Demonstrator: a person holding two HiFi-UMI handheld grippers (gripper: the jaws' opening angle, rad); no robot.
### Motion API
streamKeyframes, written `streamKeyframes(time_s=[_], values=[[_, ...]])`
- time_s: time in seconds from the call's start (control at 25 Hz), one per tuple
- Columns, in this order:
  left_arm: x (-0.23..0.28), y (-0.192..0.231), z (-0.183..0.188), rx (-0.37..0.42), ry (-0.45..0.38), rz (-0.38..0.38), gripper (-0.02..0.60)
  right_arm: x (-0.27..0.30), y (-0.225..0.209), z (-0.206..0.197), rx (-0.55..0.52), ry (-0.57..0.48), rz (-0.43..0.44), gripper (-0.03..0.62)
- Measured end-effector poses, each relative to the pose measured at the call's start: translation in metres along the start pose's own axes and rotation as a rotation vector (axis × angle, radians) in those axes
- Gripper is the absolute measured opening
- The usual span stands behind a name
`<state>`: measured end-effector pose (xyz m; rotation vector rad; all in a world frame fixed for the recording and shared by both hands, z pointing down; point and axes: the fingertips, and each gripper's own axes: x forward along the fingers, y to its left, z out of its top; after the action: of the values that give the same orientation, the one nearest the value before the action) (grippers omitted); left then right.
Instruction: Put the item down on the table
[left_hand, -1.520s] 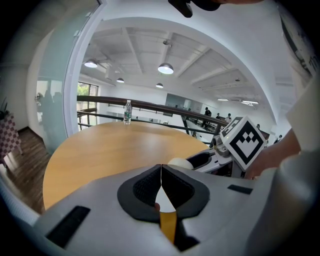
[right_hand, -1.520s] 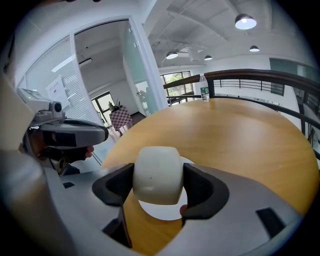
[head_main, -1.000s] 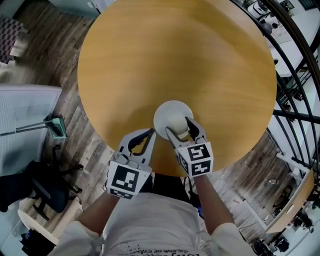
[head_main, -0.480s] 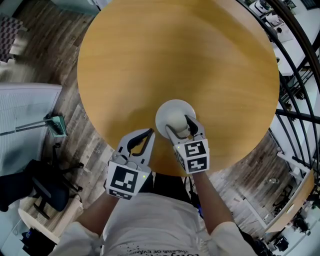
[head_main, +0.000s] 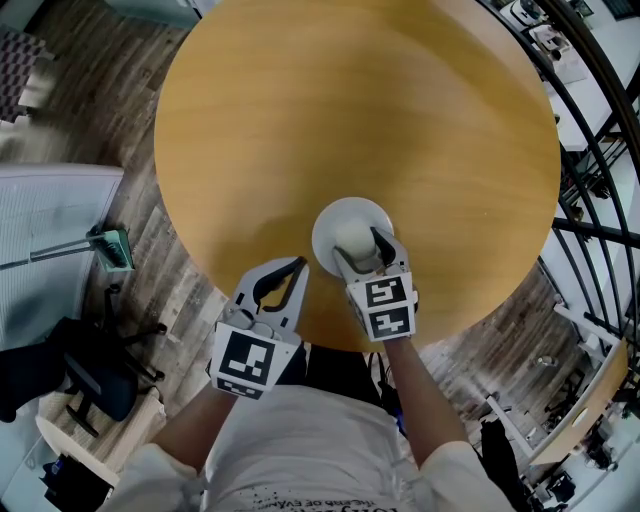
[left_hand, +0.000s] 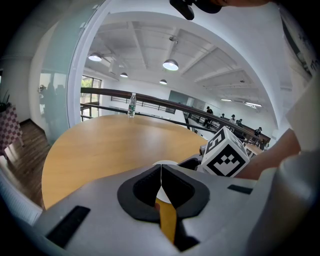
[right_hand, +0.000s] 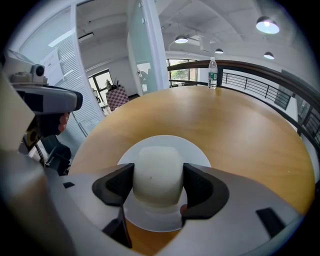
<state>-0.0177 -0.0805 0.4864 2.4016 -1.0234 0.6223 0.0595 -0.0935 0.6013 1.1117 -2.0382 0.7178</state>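
Your right tool (head_main: 362, 250) is clamped on the pale rounded item (head_main: 350, 238), with a jaw pressing each of its sides. The item stands in the middle of a white plate (head_main: 335, 212), close to the worktop's (head_main: 350, 100) near edge. Whether the plate touches the wood cannot be told. Your left tool (head_main: 296, 270) has its jaws together on nothing, over the rim just beside the plate. Past the plate the wood runs open to a bottle (right_hand: 212, 65) at the far edge. A black railing (head_main: 590, 130) curves along your right.
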Motion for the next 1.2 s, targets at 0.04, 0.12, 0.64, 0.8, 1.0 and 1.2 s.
streamKeyframes(time_s=[0.04, 0.12, 0.64, 0.8, 1.0, 1.2], values=[[0.0003, -0.0002, -0.0001, -0.001, 0.0, 0.001, 0.025, 0.0005, -0.0007, -0.0008, 0.0, 0.003, -0.001, 0.318], [0.001, -0.0004, -0.0005, -0.001, 0.0, 0.002, 0.025, 0.0016, -0.0018, -0.002, -0.007, 0.011, -0.005, 0.318], [-0.0017, 0.0033, -0.003, -0.003, 0.003, 0.007, 0.025, 0.0079, -0.001, -0.0039, -0.029, 0.064, -0.027, 0.318], [-0.0032, 0.0042, -0.0022, -0.005, 0.0, 0.013, 0.025, 0.0083, -0.0007, -0.0064, -0.056, 0.099, -0.044, 0.318], [-0.0048, 0.0045, -0.0002, -0.004, -0.003, 0.018, 0.025, 0.0079, 0.0004, -0.0063, -0.068, 0.118, -0.05, 0.318], [-0.0036, 0.0022, 0.0014, -0.007, -0.003, 0.019, 0.025, 0.0071, -0.0021, -0.0059, -0.071, 0.12, -0.049, 0.318]])
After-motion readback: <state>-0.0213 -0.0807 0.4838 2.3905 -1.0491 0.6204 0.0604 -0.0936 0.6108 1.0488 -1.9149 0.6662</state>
